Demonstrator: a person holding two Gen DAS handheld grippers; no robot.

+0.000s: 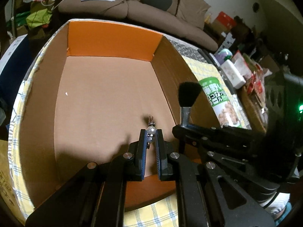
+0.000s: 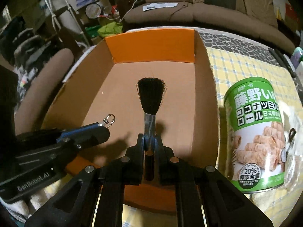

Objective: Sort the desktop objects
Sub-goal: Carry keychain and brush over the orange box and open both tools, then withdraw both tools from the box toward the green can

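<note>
Left wrist view: at lower centre, the left gripper (image 1: pixel 151 135) is clamped on a small pearl clip (image 1: pixel 151 132), poised over the bare floor of the cardboard box (image 1: pixel 106 94); the right gripper's brush (image 1: pixel 187 98) sits just right, by the box wall. Right wrist view: the right gripper (image 2: pixel 150 141), centre, pinches a black brush (image 2: pixel 151 102) by its metal ferrule above the box; the green can (image 2: pixel 255 132) stands outside, right. The grippers are close enough to collide, and the clip's slight hold could slip early.

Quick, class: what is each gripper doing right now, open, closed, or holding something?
Left gripper: closed on a pearl hair clip.
Right gripper: closed on a black brush, held by its metal ferrule.
</note>
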